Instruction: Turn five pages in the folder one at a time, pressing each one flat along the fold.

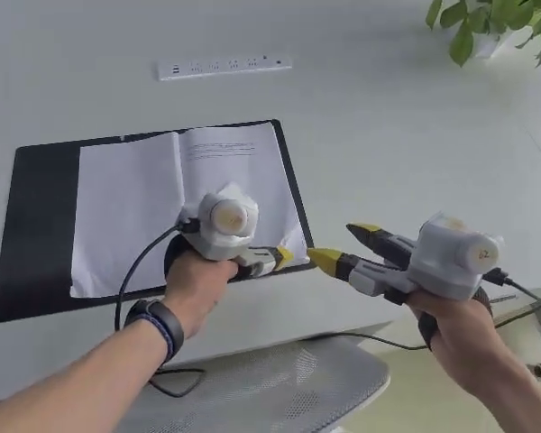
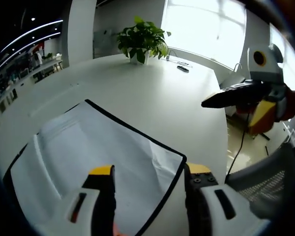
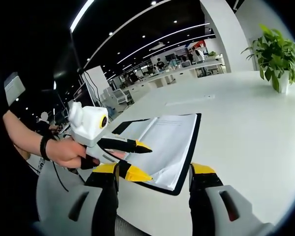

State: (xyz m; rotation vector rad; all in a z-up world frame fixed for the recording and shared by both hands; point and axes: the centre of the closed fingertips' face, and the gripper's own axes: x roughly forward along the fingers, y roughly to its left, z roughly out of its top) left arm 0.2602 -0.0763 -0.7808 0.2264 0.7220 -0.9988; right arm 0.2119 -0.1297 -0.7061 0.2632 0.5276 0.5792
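Okay, folder [image 1: 36, 225] lies open on the table [image 1: 388, 117], fold running away from me. My left gripper [image 1: 279, 259], jaws spread, sits over the folder's near right corner; right gripper [image 1: 343, 244], jaws spread too, points in from just right of that corner.

Open-plan office by day. Wide white table [image 1: 388, 108] in fgd, w/ 1 power strip [image 1: 224, 66] near the far edge and 1 leafy potted plant [image 1: 487, 27] toward a corner. Grey mesh chair [image 1: 270, 379] at the near edge. Bright window [image 2: 206, 29] behind the plant. White column [image 3: 219, 34], ceiling light strips [image 3: 83, 14] and rows of desks [image 3: 187, 66] in bkgd.
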